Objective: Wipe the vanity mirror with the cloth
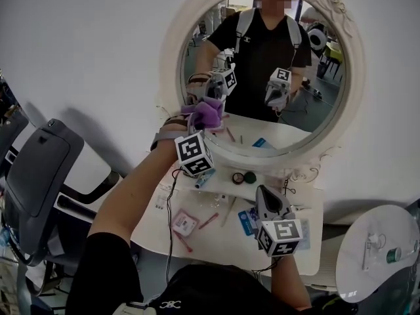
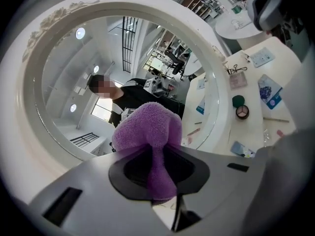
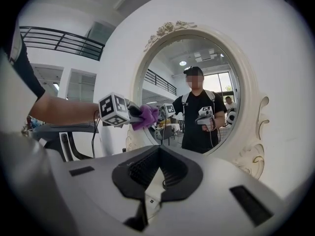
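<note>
The oval vanity mirror (image 1: 262, 64) in its white ornate frame (image 1: 172, 58) stands at the back of the vanity table. My left gripper (image 1: 205, 125) is shut on a purple cloth (image 1: 209, 113), which meets its own reflection at the lower left of the glass. In the left gripper view the cloth (image 2: 147, 127) bulges out between the jaws of the left gripper (image 2: 157, 161), in front of the glass. The right gripper (image 1: 264, 197) hangs low over the table, shut and with nothing in it. From its own view the right gripper (image 3: 156, 178) looks at the mirror (image 3: 197, 82) and the cloth (image 3: 145, 116).
The white vanity table (image 1: 308, 254) carries small items: a round compact (image 1: 244, 177), a blue packet (image 1: 247, 220), a pink-edged packet (image 1: 185, 223) and pencils. A grey chair (image 1: 39, 169) stands at the left, a round white side table (image 1: 377, 251) at the right.
</note>
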Available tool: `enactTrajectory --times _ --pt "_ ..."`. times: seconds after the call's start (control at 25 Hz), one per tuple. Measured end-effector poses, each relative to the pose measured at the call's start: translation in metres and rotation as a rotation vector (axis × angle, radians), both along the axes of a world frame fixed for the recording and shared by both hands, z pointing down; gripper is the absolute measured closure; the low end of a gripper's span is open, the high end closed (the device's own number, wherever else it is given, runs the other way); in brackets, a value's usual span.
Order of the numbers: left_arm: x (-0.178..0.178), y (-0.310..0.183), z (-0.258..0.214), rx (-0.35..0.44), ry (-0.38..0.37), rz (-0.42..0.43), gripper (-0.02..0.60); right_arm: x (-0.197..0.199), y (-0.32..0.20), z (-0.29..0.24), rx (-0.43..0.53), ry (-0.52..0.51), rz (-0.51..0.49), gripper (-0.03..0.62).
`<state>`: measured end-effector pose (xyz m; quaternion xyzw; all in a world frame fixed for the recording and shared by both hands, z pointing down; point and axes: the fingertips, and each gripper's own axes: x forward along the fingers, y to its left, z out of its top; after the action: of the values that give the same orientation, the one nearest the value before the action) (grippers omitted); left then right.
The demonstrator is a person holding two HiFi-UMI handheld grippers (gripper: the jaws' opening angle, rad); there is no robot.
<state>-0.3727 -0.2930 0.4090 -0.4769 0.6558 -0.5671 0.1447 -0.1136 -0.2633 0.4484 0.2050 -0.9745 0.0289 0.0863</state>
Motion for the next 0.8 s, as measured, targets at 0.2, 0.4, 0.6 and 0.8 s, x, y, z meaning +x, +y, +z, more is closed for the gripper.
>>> enactTrajectory --times 0.2,0.4,0.6,0.8 --pt "0.017 -0.009 0.053 -0.055 0.041 0.009 0.506 0.018 -0.002 0.002 0.007 0.022 0.043 0.583" --pt "0.032 -0.02 0.086 -0.089 0.079 0.01 0.506 0.038 -0.004 0.002 0.002 0.03 0.1 0.583" --pt "0.05 -0.032 0.113 -0.12 0.095 -0.006 0.506 0.063 -0.006 0.006 0.002 0.041 0.164 0.583" --pt "0.065 -0.04 0.128 -0.147 0.103 0.02 0.506 0.084 -0.006 0.009 -0.004 0.047 0.216 0.583"
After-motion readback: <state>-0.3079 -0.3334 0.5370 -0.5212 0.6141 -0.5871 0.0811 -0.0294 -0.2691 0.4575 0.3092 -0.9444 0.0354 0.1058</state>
